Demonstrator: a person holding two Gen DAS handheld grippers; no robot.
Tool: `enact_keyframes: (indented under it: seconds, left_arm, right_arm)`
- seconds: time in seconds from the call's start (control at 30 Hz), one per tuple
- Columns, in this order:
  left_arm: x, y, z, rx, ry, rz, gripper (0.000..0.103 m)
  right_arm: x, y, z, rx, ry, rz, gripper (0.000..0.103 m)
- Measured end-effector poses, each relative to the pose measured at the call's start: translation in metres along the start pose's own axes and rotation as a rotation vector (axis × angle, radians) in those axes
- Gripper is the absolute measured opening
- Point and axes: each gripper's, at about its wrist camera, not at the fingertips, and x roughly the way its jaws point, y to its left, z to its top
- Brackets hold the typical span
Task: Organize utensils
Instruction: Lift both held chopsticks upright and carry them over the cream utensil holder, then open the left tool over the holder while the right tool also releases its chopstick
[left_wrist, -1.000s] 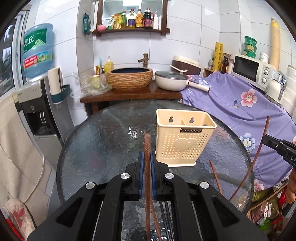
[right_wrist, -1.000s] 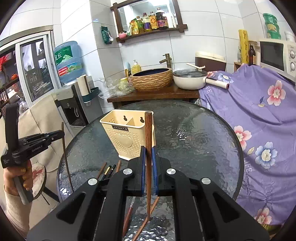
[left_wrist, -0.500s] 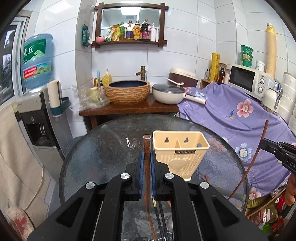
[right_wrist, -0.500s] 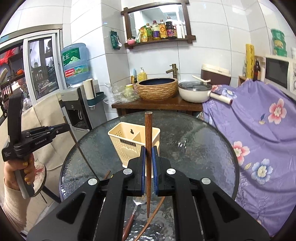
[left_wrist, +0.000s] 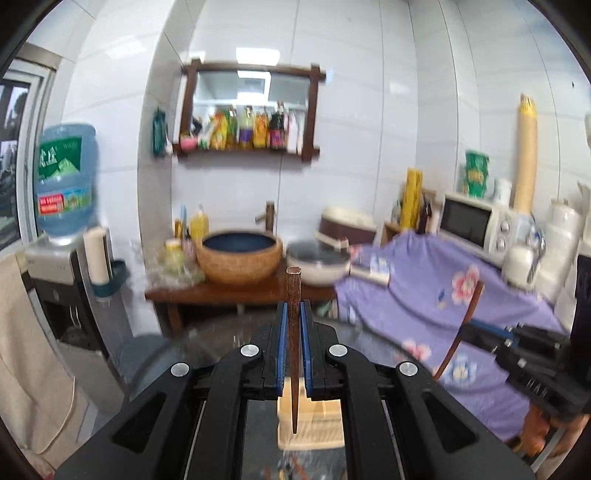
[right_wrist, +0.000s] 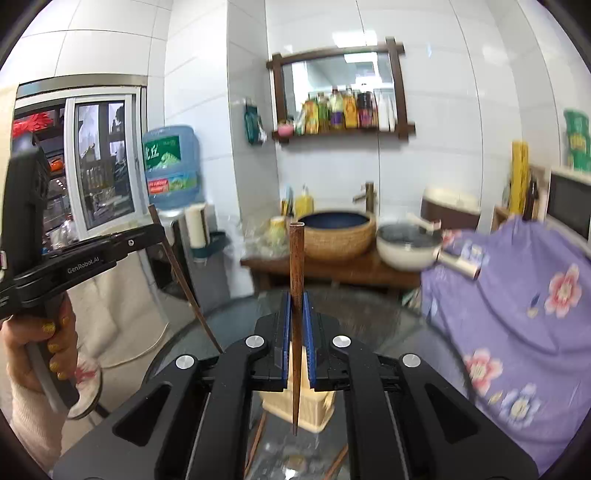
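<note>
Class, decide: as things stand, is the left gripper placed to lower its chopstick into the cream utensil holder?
Probably yes. The left gripper holds its chopstick tip-down right above the utensil holder, with nothing seen between; the right gripper hovers nearby.

A round table of dark pebbled glass carries a cream perforated plastic utensil holder, standing upright near its middle. Several loose brown chopsticks lie on the glass beside the holder, partly hidden.

Home kitchen: white tiled walls, white microwave, blue water-dispenser bottle, wooden condiment shelf.
</note>
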Motion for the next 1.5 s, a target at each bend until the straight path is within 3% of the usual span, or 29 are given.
enact_keyframes:
  seconds: [0.13,0.33,0.67,0.87,1.13,1.43,1.5]
  left_arm:
    - [0.014,-0.011,0.02,0.0,-0.025,0.021,0.007]
    - [0.051,-0.005,0.008,-0.035,0.002,0.046,0.007]
    - [0.103,0.014,-0.045,-0.105,0.078,0.061,0.007]
    - [0.122,0.016,-0.076,-0.092,0.121,0.074,0.007]
    - [0.141,0.023,-0.104,-0.108,0.184,0.081,0.007]
    - [0.141,0.018,-0.11,-0.076,0.174,0.081,0.007]
    - [0.14,0.017,-0.109,-0.07,0.175,0.078,0.012]
  right_arm:
    - [0.014,0.005,0.022,-0.001,-0.035,-0.016,0.007]
    - [0.046,0.001,0.02,0.01,-0.077,-0.069,0.007]
    - [0.107,-0.014,-0.033,0.069,-0.014,-0.09,0.007]
    - [0.134,-0.016,-0.07,0.069,0.04,-0.085,0.008]
    - [0.146,-0.014,-0.088,0.052,0.059,-0.097,0.008]
    - [0.145,-0.013,-0.089,0.053,0.048,-0.099,0.008]
    - [0.144,-0.012,-0.09,0.042,0.041,-0.104,0.009]
